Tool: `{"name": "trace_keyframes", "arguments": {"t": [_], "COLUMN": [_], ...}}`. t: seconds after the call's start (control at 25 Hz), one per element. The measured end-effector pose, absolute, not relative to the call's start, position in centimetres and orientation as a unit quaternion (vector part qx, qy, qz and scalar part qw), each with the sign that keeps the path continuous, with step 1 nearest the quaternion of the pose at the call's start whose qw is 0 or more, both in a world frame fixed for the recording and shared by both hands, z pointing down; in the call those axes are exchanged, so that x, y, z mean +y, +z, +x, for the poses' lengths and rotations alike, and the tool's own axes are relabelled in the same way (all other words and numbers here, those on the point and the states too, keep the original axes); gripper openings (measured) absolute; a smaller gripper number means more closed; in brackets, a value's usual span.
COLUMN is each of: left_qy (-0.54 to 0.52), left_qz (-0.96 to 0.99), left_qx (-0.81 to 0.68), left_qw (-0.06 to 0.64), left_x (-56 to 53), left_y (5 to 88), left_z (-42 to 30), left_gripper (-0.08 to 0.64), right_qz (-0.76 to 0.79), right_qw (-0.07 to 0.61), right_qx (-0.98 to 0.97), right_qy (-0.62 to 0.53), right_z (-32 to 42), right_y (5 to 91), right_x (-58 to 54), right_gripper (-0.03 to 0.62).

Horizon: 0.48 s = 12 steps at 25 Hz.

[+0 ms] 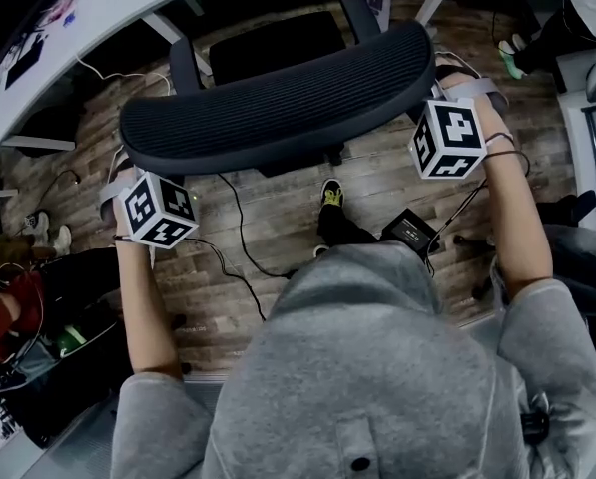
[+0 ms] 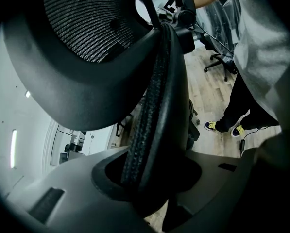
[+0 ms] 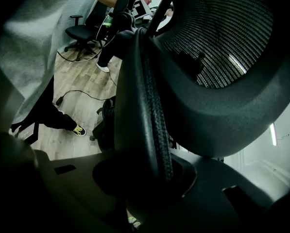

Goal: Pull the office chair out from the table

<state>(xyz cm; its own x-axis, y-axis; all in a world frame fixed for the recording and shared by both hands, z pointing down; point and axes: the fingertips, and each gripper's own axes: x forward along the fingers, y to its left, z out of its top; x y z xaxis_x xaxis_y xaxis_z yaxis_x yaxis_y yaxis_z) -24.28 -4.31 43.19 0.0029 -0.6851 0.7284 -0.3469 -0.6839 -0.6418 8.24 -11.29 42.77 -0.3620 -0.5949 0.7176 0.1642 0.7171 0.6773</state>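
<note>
- A grey hooded top (image 1: 377,367) and two bare forearms are seen nearest, at 6 o'clock in the head view.
- The left gripper (image 1: 136,180) is found at 9 o'clock of the office chair (image 1: 278,103), with its marker cube facing up. In the left gripper view, its jaws are pinched on the left edge of the mesh backrest (image 2: 154,106).
- The right gripper (image 1: 464,96) is set at 3 o'clock of the chair. Its jaws are likewise clamped on the backrest's right edge (image 3: 145,106).
- The chair's curved backrest is spread across the middle of the head view. Its seat (image 1: 278,43) and armrests are seen beyond it, towards 12 o'clock.
- A wooden floor (image 1: 268,218) is seen below, crossed by a black cable (image 1: 240,228). A yellow and black shoe (image 1: 331,194) is planted on it.
- The white tabletop (image 1: 98,8) is curved from 9 o'clock to 12 o'clock, just past the seat. Whether the seat reaches under it cannot be told.
</note>
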Motion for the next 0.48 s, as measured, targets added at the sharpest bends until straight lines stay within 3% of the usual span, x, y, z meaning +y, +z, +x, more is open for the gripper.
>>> {"name": "trace_keyframes", "arguments": {"t": [0.48], "left_qy": [-0.599], "left_qz": [-0.694], "left_qx": [0.373], "left_qw": [0.142], "left_x": [3.3], "left_y": [43.3], "left_z": [-22.9], "left_gripper": [0.153], "right_qz": [0.148], "right_qw": [0.546], "right_qx": [-0.749], "right_qy": [-0.344], "right_z": [9.7], "right_y": [42.8], "right_x": [-3.4], "right_gripper": [0.110]}}
